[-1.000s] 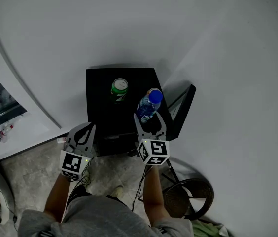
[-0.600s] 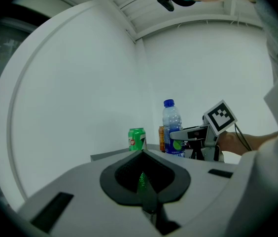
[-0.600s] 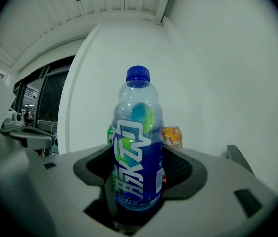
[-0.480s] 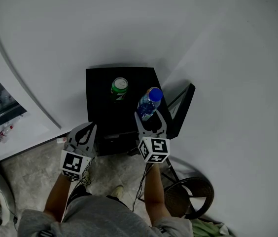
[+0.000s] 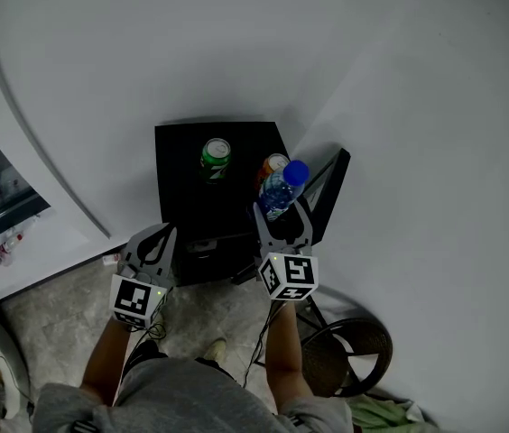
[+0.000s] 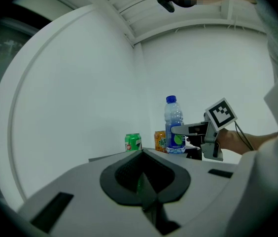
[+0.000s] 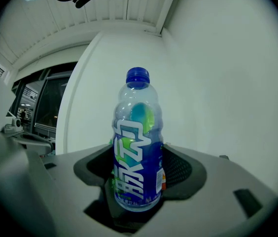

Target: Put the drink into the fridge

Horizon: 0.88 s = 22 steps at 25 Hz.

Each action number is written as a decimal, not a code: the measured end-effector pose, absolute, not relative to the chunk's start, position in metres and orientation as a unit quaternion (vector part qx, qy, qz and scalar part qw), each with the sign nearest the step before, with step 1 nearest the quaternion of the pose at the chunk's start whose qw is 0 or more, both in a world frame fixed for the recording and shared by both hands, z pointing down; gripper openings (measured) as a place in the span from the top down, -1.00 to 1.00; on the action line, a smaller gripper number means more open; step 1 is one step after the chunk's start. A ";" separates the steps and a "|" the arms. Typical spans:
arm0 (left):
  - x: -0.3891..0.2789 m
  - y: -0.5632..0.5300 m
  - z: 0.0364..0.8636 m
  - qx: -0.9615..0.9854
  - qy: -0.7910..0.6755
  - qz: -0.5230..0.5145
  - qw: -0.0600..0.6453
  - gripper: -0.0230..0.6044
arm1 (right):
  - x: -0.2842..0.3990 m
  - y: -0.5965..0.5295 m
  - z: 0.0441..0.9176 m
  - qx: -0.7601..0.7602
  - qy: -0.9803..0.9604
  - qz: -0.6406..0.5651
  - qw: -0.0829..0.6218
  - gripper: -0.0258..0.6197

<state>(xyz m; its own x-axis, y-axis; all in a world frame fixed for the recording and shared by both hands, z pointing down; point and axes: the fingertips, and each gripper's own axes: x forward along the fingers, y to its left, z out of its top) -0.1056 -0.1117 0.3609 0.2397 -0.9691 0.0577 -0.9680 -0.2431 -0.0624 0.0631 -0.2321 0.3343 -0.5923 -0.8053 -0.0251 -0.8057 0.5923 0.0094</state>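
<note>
We list:
1. Right hand-held gripper (image 5: 279,207): jaws clamped on the blue-capped drink bottle (image 7: 136,152), which we hold upright at the right front of the black fridge (image 5: 182,197) top.
2. Left hand-held gripper (image 6: 141,181): jaws pressed together, nothing between.
3. Green can (image 5: 215,158) and orange can (image 5: 273,163): both standing on the fridge top.

A blue cap, a blue label lettered in white and a green patch are shown on the clear plastic bottle (image 7: 135,147); one metal drinks can (image 5: 215,157) is coloured green, the other metal drinks can (image 5: 273,162) orange; the box-shaped fridge (image 5: 182,206) is finished in black; black-and-white square markers are carried on the cubes of the grey left gripper (image 5: 153,239) and the grey right gripper (image 5: 282,210); the wall (image 5: 236,43) is painted white.
</note>
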 end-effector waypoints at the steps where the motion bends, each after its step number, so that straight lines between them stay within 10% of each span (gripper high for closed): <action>1: -0.103 -0.111 0.359 -0.790 0.612 -0.041 0.007 0.91 | 0.066 -0.227 0.331 -0.453 0.891 0.015 0.011 -0.04; 22: 0.013 -0.090 0.372 -0.870 0.493 -0.029 0.013 0.91 | 0.156 -0.117 0.343 -0.508 0.860 0.041 0.007 -0.04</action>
